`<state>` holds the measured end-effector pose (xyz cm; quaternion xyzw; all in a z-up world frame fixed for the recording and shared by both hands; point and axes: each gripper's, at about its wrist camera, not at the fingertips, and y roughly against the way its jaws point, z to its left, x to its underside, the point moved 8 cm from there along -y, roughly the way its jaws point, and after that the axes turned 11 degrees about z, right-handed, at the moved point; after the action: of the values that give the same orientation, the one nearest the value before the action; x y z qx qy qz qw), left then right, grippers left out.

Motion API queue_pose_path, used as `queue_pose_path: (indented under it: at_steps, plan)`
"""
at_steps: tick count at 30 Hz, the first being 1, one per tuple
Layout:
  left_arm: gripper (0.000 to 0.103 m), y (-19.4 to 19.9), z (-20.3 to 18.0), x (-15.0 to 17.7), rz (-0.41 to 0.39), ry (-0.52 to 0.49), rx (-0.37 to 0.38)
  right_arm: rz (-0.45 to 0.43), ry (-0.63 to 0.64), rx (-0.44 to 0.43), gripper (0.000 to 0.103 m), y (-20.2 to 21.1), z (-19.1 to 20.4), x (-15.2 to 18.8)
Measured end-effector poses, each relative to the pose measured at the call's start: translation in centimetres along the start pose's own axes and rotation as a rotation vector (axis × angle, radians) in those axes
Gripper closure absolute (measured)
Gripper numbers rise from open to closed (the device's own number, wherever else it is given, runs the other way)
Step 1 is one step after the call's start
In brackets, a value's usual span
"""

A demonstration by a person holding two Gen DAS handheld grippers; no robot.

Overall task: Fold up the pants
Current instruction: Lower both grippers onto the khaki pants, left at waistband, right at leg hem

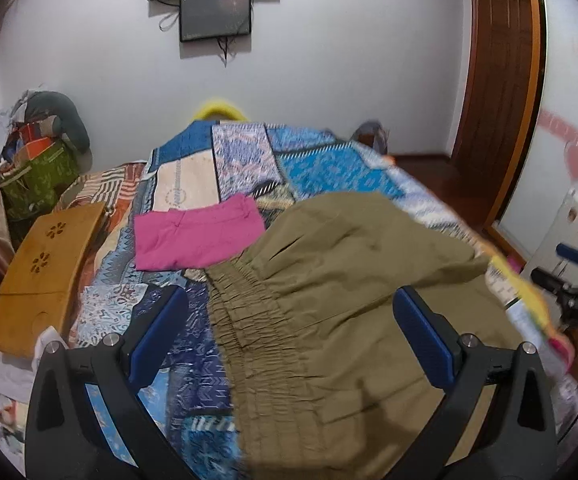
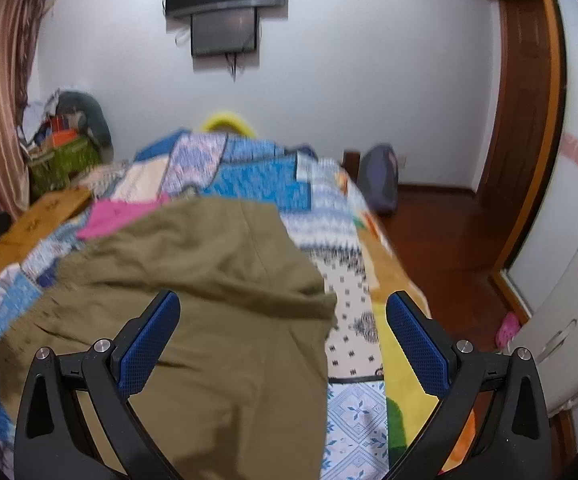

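Observation:
Olive-green pants lie spread on the patterned bedspread, with the gathered elastic waistband running down the left side. My left gripper hovers over the waistband, open and empty. In the right wrist view the pants fill the lower left. My right gripper is open and empty above their right edge. The right gripper also shows at the far right of the left wrist view.
Folded pink pants lie on the bed beyond the olive pair. A wooden lap table sits at the bed's left edge. Bags and clutter are piled in the left corner. A backpack rests on the wooden floor at right.

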<state>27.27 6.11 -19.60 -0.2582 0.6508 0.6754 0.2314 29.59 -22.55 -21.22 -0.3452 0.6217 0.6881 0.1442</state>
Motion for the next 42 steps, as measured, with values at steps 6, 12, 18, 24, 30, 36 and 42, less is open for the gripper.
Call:
queue_pose_path:
  at_steps: [6,12,18,24,30,36,42]
  plan:
    - [0.000,-5.2,0.5,1.2,0.161,-0.018,0.070,0.134,0.000,-0.011,0.000,-4.0,-1.7,1.4]
    - [0.015,-8.5,1.7,2.5,0.268,-0.030,0.069,0.258,0.000,-0.058,0.015,-7.6,-2.4,2.5]
    - [0.032,-11.0,2.4,3.9,0.362,0.009,0.131,0.325,0.025,-0.137,0.048,-9.7,-2.2,3.0]
    - [0.044,-12.3,2.3,4.0,0.375,-0.006,0.208,0.331,0.053,-0.171,0.076,-10.1,-2.2,2.9]
    - [0.047,-12.7,2.2,3.5,0.363,-0.047,0.174,0.334,0.085,-0.143,0.092,-9.8,-2.3,3.4]
    - [0.047,-11.8,2.3,2.9,0.381,-0.049,0.193,0.363,0.123,-0.088,0.091,-8.8,-2.1,3.4]
    - [0.046,-9.6,4.0,-0.2,0.309,-0.023,0.176,0.261,0.126,-0.137,0.071,-5.1,-2.7,0.9]
